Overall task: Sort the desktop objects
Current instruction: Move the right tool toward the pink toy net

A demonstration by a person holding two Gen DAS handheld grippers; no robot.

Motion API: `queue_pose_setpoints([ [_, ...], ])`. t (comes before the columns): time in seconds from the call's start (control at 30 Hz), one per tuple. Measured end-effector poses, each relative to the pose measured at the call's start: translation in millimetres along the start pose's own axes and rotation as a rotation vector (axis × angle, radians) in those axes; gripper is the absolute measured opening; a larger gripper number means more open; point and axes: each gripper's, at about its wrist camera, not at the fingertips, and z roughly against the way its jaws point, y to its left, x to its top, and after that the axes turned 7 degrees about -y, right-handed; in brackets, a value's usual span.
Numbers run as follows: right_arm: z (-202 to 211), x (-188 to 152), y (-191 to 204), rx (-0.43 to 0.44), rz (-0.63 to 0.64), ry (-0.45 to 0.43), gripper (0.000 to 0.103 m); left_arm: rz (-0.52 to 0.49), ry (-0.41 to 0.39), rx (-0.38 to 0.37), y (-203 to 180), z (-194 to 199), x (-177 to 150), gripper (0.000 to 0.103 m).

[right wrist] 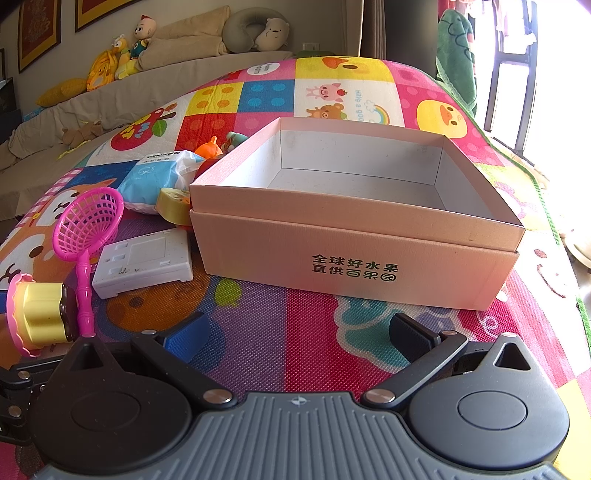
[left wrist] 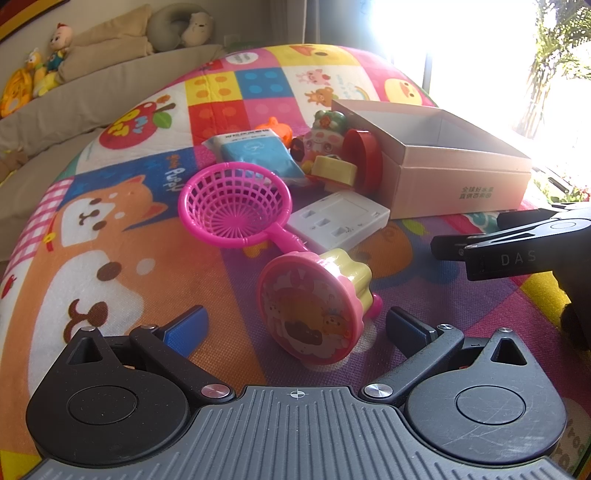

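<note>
Two hand-held grippers hang over a bright cartoon play mat (right wrist: 258, 332), both spread wide and holding nothing. The left gripper (left wrist: 295, 328) frames one pink and yellow cake-shaped toy (left wrist: 314, 306) lying on its side, not touching either finger. The right gripper (right wrist: 297, 330) faces one open, empty pink cardboard box (right wrist: 351, 254) near the mat's right edge.

To the left of the box sits a tight cluster: one pink mesh scoop (left wrist: 236, 203) whose handle reaches the cake toy, one white plastic block (left wrist: 338, 221), one blue tissue pack (left wrist: 258, 155), one orange toy (left wrist: 275, 127), one red and yellow toy (left wrist: 351, 162) against the box wall, and one green-topped figure (left wrist: 327, 127). Behind the mat, a sofa (right wrist: 110, 96) holds several soft toys (right wrist: 122, 55) and one neck pillow (right wrist: 247, 29).
</note>
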Motion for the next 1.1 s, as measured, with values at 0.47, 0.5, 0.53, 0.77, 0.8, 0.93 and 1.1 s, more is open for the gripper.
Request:
queue_pose_setpoints([
  [0.47, 41.9, -21.7, 2.7, 0.022, 0.008, 0.083, 0.103, -0.01, 0.02, -0.01, 3.8, -2.9, 1.7, 0.103],
  [0.5, 42.9, -23.2, 4.0, 0.009, 0.0, 0.077, 0.103, -0.014, 0.024, -0.011, 3.9, -3.0, 2.1, 0.103],
  [0.53, 44.1, -24.7, 6.2, -0.002, 0.002, 0.071, 0.103, -0.019, 0.028, -0.016, 4.1, -2.8, 2.6, 0.103],
  [0.77, 37.3, -14.5, 8.0, 0.012, 0.01, 0.118, 0.103, -0.031, 0.022, -0.054, 19.2, 14.6, 2.7, 0.103],
  [0.8, 34.8, -11.2, 10.5, 0.038, 0.021, 0.129, 0.103, -0.036, 0.007, -0.046, 22.6, 19.5, 3.5, 0.103],
  [0.93, 31.9, 6.0, 36.3, 0.132, 0.072, 0.036, 0.103, -0.053, -0.051, 0.036, 39.8, 35.7, 10.3, 0.103],
  [1.1, 2.6, 34.5, 73.8, 0.215, 0.091, -0.012, 0.103, 0.005, -0.051, 0.052, 61.7, 41.1, 13.2, 0.103],
])
